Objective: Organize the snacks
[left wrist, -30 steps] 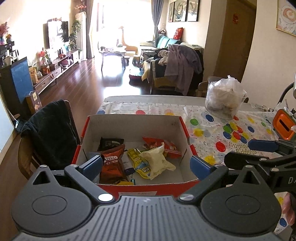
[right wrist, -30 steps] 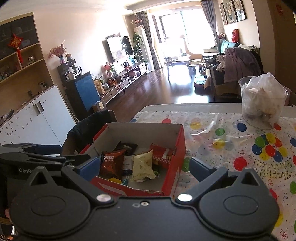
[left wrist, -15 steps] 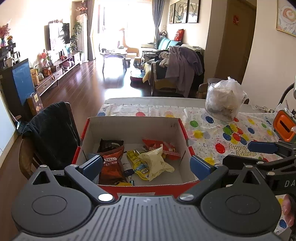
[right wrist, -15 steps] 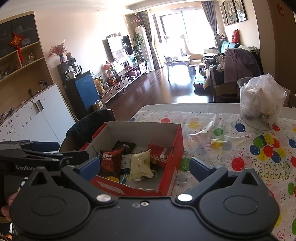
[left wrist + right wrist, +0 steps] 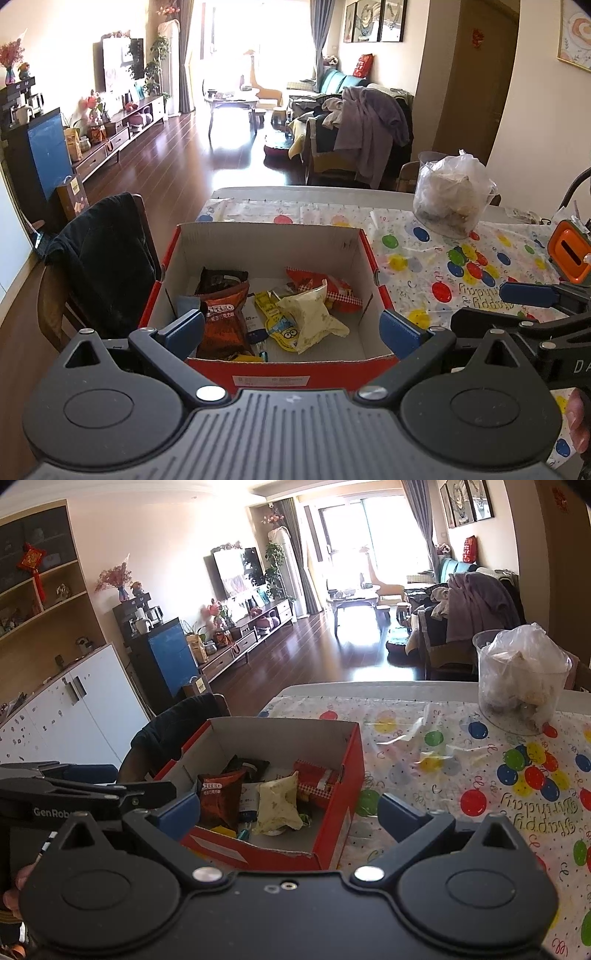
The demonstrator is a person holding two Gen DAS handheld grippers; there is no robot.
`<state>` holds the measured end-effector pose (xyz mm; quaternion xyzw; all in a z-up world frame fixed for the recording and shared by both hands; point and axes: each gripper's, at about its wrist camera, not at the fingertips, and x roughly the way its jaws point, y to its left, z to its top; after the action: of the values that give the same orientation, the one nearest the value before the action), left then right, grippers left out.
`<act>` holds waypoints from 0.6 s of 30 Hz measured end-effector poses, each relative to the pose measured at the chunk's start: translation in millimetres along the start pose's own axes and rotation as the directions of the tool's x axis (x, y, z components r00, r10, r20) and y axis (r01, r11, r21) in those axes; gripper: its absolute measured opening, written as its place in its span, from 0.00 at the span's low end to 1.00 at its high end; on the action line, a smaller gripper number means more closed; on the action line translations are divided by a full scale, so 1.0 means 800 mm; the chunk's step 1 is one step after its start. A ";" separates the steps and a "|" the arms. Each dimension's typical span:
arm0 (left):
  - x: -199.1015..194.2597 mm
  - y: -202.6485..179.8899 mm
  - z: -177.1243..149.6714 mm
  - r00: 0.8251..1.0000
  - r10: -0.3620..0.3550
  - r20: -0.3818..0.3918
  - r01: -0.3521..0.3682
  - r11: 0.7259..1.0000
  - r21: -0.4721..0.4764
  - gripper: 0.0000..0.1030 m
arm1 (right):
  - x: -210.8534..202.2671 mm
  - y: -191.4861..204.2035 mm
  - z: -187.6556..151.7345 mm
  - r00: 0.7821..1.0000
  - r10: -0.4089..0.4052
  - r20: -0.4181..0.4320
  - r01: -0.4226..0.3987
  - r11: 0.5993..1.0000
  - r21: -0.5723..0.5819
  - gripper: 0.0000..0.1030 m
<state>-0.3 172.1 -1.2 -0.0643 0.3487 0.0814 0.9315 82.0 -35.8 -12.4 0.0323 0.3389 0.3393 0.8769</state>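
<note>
- The left gripper [image 5: 291, 328] hung in front of the red box [image 5: 371, 258], its blue fingers [image 5: 184, 326] spread wide with nothing between them.
- The right gripper [image 5: 288, 812] sat just beside it, fingers likewise splayed and empty — from the left camera its blue tip showed at the right edge, over the tablecloth [image 5: 424, 258].
- Every snack I could see lay inside the box: a brown cookie packet [image 5: 223, 317] at the left, a black packet [image 5: 221, 277] behind it, touching.
- A pale yellow wrapper [image 5: 314, 314] lay in the middle, partly on top of a yellow cartoon packet [image 5: 279, 328], with a red checked packet [image 5: 332, 288] behind it toward the far wall.
- The box stood at the table's left edge on the balloon-print cloth, open at the top.
- A clear tub lined with a plastic bag [image 5: 452, 195] stood well apart, at the far right of the table.
- An orange device [image 5: 569, 251] sat at the right edge of the cloth.
- A chair draped with a dark jacket [image 5: 107, 254] stood just left of the box — off the table.
- A bit of a hand [image 5: 578, 417] showed at the lower right, by the right gripper's body.
</note>
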 end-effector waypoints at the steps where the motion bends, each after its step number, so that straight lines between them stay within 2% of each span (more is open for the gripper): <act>1: 0.000 0.000 -0.001 1.000 0.000 -0.003 0.000 1.000 -0.002 0.99 | 0.000 0.000 0.000 1.000 0.002 -0.001 -0.002 1.000 0.000 1.00; 18: 0.003 0.001 -0.002 1.000 0.016 -0.022 -0.017 1.000 -0.020 0.99 | 0.001 -0.003 -0.001 1.000 0.002 -0.011 -0.002 1.000 -0.007 1.00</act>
<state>0.3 172.6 -4.1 -0.0715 0.3585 0.0918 0.9263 83.7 -37.3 -14.2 0.0278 0.3428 0.3415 0.8747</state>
